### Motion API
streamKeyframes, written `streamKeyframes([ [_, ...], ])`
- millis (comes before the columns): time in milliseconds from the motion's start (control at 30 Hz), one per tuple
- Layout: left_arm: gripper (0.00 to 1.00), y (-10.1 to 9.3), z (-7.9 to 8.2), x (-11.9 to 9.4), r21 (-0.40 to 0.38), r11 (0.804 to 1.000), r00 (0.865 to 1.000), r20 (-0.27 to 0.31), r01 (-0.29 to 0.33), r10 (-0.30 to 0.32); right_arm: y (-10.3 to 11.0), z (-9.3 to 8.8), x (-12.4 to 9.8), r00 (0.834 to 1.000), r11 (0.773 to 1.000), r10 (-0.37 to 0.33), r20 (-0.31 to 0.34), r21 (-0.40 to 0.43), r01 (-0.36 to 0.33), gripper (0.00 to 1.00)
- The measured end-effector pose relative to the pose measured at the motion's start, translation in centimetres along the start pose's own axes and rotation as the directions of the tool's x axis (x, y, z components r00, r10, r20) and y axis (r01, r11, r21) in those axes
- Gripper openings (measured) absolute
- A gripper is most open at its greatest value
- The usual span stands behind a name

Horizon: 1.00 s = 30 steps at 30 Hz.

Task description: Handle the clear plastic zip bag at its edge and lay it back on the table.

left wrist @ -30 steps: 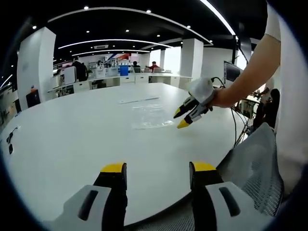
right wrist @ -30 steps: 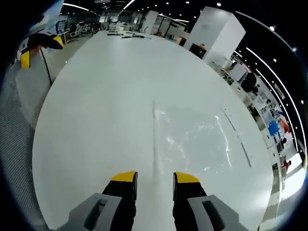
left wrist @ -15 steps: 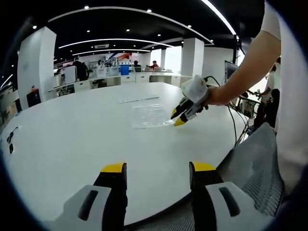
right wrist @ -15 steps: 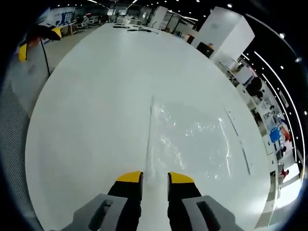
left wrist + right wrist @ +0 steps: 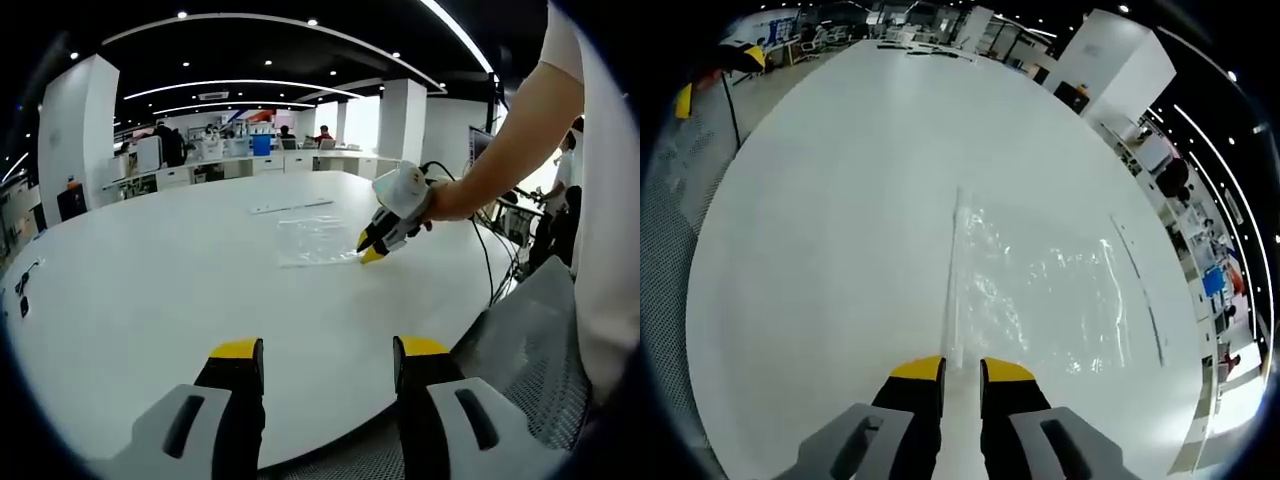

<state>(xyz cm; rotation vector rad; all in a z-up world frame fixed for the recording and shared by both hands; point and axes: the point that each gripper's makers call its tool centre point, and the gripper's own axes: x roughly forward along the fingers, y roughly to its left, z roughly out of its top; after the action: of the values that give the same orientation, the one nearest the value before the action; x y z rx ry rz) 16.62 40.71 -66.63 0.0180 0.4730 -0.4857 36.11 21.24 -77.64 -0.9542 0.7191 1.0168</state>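
Note:
The clear plastic zip bag (image 5: 315, 240) lies flat on the round white table (image 5: 150, 270), toward its far right side. In the right gripper view the bag (image 5: 1040, 290) spreads ahead and to the right, and its zip edge runs straight into my right gripper (image 5: 962, 368). Those jaws stand nearly together with the edge pinched between them. The left gripper view shows that right gripper (image 5: 368, 250) tilted down onto the bag's near right corner, held by a person's arm (image 5: 510, 150). My left gripper (image 5: 325, 350) hovers open above the table's near edge, holding nothing.
A thin white strip (image 5: 290, 207) lies on the table beyond the bag. A grey mesh chair (image 5: 530, 340) stands at the table's near right edge. Small dark items (image 5: 20, 290) sit at the far left of the table. Desks and people fill the room behind.
My right gripper has come down and forward onto the bag's zip edge, and its jaws have narrowed from wide apart to nearly together. My left gripper has stayed in place.

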Motion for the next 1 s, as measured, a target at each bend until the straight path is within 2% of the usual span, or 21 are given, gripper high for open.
streamKeyframes([
  [400,0.50,-0.2,0.1,0.1,0.000,1.000,1.000,-0.002,0.003,-0.003,0.4,-0.2,0.2,1.000,0.999,0.028,-0.009,0.016,-0.028,0.00],
  [600,0.50,-0.3,0.3,0.1,0.000,1.000,1.000,-0.002,0.004,-0.004,0.3,-0.3,0.1,1.000,0.999,0.029,-0.008,0.017,-0.029,0.00],
  [1000,0.50,-0.4,0.2,0.0,0.004,1.000,1.000,-0.004,0.012,-0.012,-0.1,0.5,-2.2,0.999,0.999,0.011,0.039,0.032,-0.012,0.00],
])
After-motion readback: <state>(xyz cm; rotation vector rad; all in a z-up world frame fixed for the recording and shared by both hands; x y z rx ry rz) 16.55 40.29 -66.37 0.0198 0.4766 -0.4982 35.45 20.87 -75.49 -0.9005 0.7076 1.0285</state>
